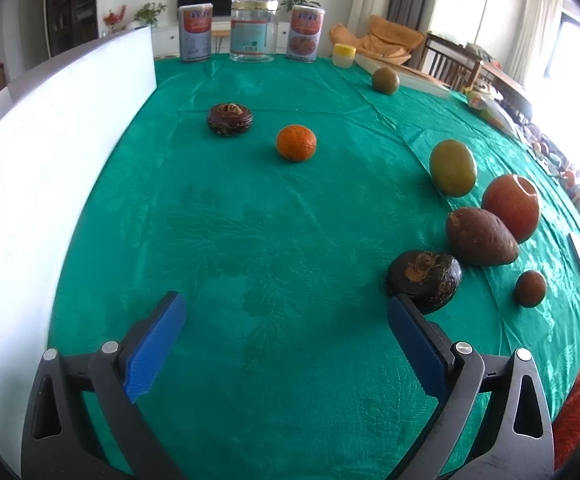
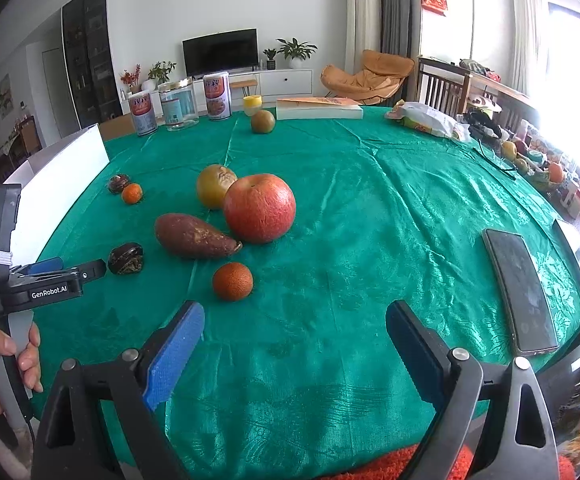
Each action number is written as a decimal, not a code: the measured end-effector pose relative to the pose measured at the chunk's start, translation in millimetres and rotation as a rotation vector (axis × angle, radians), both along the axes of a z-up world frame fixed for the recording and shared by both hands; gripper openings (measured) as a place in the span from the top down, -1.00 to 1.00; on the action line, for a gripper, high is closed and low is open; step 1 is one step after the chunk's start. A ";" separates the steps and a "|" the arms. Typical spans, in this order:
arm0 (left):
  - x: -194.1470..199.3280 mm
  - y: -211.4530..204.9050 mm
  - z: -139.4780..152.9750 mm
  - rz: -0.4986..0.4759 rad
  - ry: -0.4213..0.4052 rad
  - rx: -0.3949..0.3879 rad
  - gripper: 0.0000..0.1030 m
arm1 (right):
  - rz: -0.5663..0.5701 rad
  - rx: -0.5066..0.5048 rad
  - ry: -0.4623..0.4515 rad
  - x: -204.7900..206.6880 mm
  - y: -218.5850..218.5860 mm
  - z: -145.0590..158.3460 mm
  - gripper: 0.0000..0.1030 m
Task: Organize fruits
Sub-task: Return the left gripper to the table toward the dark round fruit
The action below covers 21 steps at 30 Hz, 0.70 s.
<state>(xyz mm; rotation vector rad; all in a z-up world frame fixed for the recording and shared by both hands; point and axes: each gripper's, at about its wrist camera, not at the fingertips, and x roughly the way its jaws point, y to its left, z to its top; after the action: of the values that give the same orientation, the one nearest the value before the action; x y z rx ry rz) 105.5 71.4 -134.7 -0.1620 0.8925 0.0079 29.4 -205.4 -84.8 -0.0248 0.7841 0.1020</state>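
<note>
Fruits lie on a green tablecloth [image 2: 370, 208]. A red apple [image 2: 259, 208], a brown sweet potato [image 2: 193, 236], a green pear [image 2: 214, 186], a small orange [image 2: 232, 281] and a dark water chestnut [image 2: 126, 258] cluster together. In the left wrist view they sit at the right: apple [image 1: 510, 207], sweet potato [image 1: 480, 236], pear [image 1: 452, 167], chestnut [image 1: 426, 278]. Another orange [image 1: 296, 142], a second chestnut [image 1: 229, 118] and a far pear [image 1: 385, 80] lie apart. My left gripper [image 1: 285, 320] is open and empty, its right finger beside the chestnut. My right gripper [image 2: 294, 332] is open and empty.
A white board [image 1: 49, 168] stands along the left. Two cans [image 1: 195, 32] and a clear jar [image 1: 253, 30] stand at the far edge, with a yellow-lidded tub [image 1: 344, 55] and a book [image 2: 318, 108]. A phone [image 2: 520, 284] lies at the right.
</note>
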 end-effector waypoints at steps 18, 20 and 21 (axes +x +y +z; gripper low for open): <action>22.0 -69.2 11.0 -0.341 -0.012 0.076 -0.57 | -0.040 0.094 0.034 4.8 -17.7 -3.6 -0.79; 22.5 -68.9 10.3 -0.339 -0.014 0.078 -0.57 | -0.038 0.092 0.035 4.9 -16.6 -3.6 -0.79; 22.5 -69.5 10.3 -0.340 -0.019 0.080 -0.57 | -0.036 0.088 0.034 4.9 -15.6 -3.4 -0.79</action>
<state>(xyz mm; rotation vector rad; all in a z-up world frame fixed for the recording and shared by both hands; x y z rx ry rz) 128.0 1.9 -124.4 0.0656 0.8904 -0.2730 34.4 -221.1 -88.2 0.0749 0.8132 0.1034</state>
